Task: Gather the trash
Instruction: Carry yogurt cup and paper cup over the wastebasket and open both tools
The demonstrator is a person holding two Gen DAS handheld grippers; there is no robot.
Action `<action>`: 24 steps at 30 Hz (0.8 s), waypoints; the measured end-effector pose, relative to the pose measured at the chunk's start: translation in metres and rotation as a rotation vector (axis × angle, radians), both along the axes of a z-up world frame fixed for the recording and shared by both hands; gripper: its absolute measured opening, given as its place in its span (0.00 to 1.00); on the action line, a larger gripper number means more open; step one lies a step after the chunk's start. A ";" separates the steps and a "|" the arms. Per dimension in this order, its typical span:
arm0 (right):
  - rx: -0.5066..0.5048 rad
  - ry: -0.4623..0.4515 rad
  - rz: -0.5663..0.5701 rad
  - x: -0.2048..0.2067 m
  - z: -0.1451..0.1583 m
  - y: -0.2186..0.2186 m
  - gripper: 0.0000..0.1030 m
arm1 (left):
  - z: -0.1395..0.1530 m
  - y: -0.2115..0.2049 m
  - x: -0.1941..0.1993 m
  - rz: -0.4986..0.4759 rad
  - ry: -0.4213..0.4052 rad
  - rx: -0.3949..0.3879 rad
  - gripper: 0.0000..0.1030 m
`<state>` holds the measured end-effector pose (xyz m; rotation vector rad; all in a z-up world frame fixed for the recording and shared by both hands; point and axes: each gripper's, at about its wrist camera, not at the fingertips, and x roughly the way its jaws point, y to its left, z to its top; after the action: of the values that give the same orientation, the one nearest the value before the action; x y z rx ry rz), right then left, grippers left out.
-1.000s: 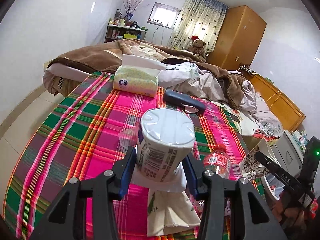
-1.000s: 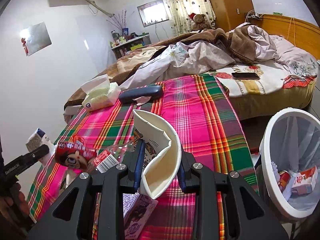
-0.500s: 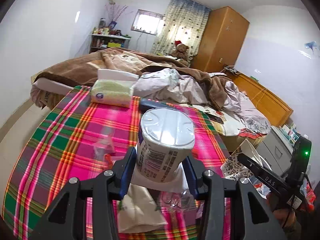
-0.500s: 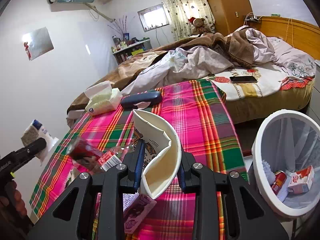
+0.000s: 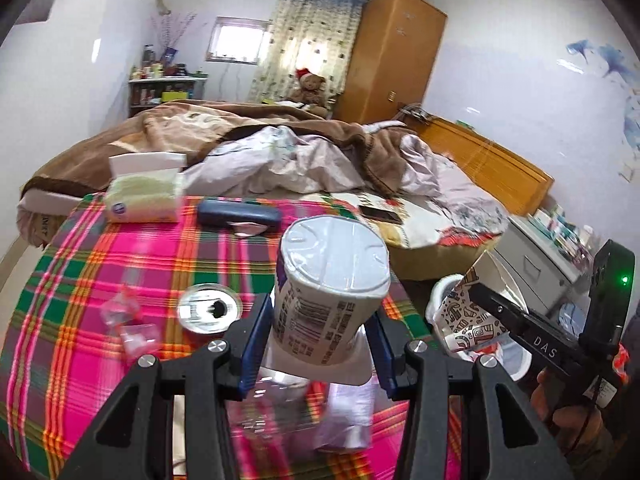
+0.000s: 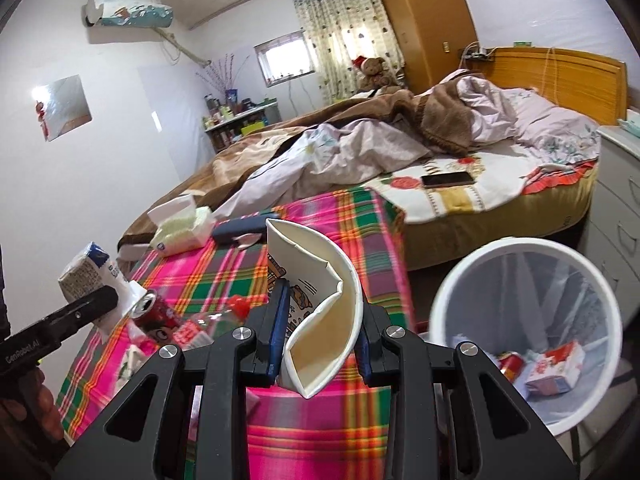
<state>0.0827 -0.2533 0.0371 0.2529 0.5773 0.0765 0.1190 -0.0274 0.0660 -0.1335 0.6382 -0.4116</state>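
Observation:
My left gripper point(image 5: 316, 344) is shut on a white yogurt-style cup point(image 5: 330, 292) with a foil lid and a barcode, held above the plaid tablecloth point(image 5: 100, 264). My right gripper point(image 6: 320, 340) is shut on a squashed paper cup point(image 6: 320, 304) with cartoon print, left of the white trash bin point(image 6: 452, 292). That bin holds several wrappers and cartons. In the left wrist view the right gripper point(image 5: 480, 312) and its paper cup point(image 5: 464, 316) show at the right. On the table lie an opened can point(image 5: 209, 308), clear plastic scraps point(image 5: 124, 320) and a plastic bottle point(image 5: 276, 404).
A tissue pack point(image 5: 144, 196) and a dark blue case point(image 5: 238, 213) sit at the table's far edge. Behind is an unmade bed point(image 6: 400, 148) with a phone point(image 6: 447, 179) on it. A white drawer cabinet point(image 6: 616, 208) stands right of the bin.
Both grippers have swung to the right and risen a little with their cups. The bin has come closer in the right wrist view; a can has come into the left wrist view.

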 end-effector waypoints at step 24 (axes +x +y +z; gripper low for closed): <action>-0.082 0.068 -0.233 -0.017 -0.007 -0.106 0.29 | -0.011 -0.184 0.007 -0.345 0.041 0.067 0.47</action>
<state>0.0658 -0.3597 0.0297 0.2423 0.6138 -0.1819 0.1258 -0.2110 0.0554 0.0336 0.7169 -0.7202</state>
